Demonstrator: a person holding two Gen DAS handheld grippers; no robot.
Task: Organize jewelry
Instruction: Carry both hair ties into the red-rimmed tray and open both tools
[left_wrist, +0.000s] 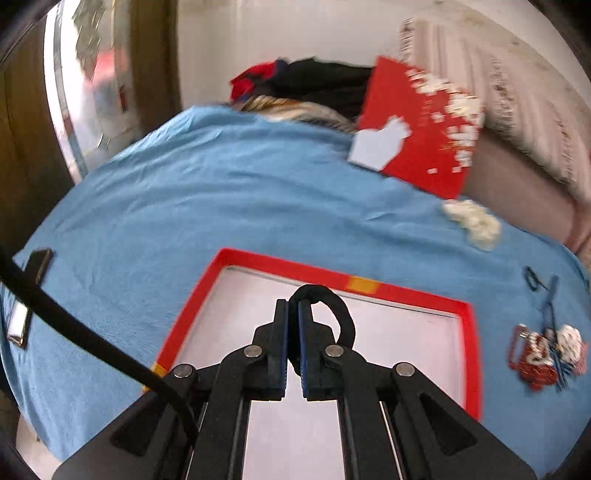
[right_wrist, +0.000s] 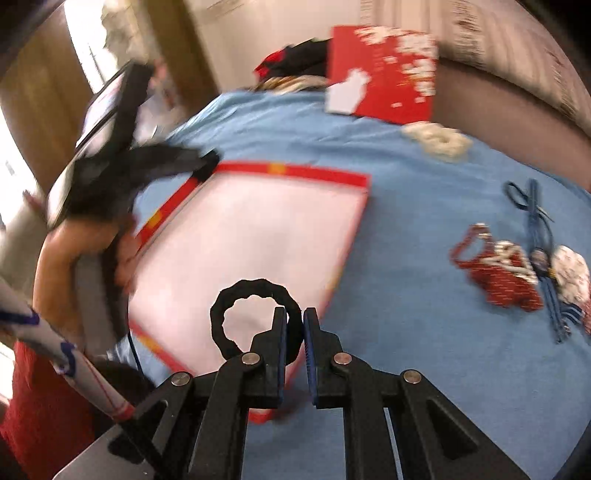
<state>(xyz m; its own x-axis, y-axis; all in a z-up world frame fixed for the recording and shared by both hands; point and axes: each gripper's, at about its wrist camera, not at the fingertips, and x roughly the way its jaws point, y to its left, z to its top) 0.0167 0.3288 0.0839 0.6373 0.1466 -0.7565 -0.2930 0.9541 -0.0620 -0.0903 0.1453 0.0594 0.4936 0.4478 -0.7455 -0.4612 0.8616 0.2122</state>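
Note:
A flat red-rimmed box with a white inside (left_wrist: 373, 291) (right_wrist: 317, 173) lies on a blue cloth. My left gripper (left_wrist: 293, 306) is shut on a black fabric band (left_wrist: 341, 314) and holds it over the box. My right gripper (right_wrist: 294, 314) is shut on a second black ring-shaped band (right_wrist: 221, 314) above the box's near corner. The left gripper also shows in the right wrist view (right_wrist: 162, 162) at the box's far left corner. A heap of red, white and blue jewelry (left_wrist: 543, 354) (right_wrist: 517, 273) lies on the cloth to the right of the box.
A red lid with white patterns (left_wrist: 424, 125) (right_wrist: 384, 70) leans at the back. A white bead cluster (left_wrist: 472, 221) (right_wrist: 439, 140) lies near it. Dark clothes (left_wrist: 317, 81) are piled behind. A small flat object (left_wrist: 22, 314) lies at the cloth's left edge.

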